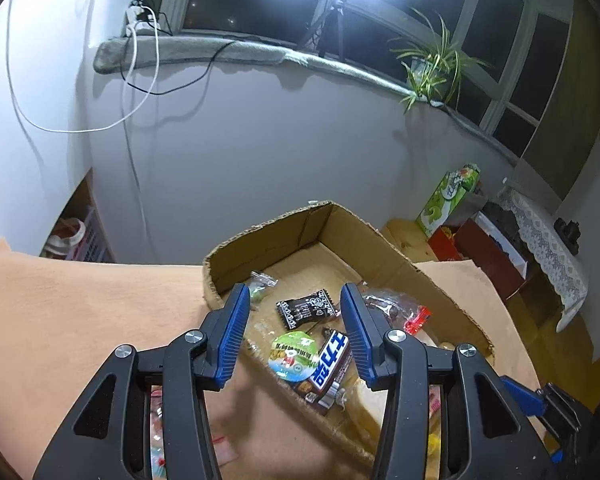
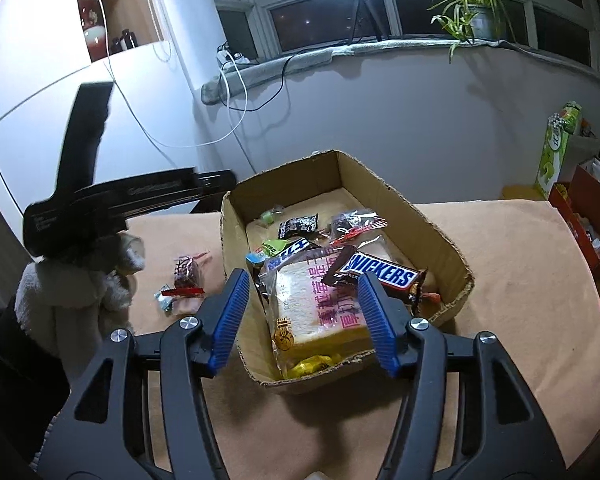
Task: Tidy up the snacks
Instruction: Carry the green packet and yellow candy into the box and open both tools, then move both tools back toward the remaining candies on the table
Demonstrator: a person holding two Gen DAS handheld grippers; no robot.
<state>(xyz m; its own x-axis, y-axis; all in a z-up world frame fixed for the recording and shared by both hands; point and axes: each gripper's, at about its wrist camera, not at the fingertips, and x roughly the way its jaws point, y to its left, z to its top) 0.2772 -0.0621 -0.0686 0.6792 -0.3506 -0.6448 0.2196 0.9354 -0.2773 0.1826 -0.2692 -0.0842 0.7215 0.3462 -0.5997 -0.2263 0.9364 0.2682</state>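
Note:
An open cardboard box stands on the orange-covered table and holds several snacks. On top lies a Snickers bar, resting across a wrapped bread slice. My right gripper hovers open over the box's near end, its pads clear of the bar and the bread. My left gripper is also open above the box, with nothing pressed between its pads. Below it I see a black candy wrapper, a round green-lidded cup and a blue-labelled bar. Two small packets lie outside the box on its left.
A fluffy sleeve and the black body of the left tool sit left of the box. Green and red cartons stand beyond the table's right edge. The orange cloth stretches right of the box. Cables hang down the wall behind.

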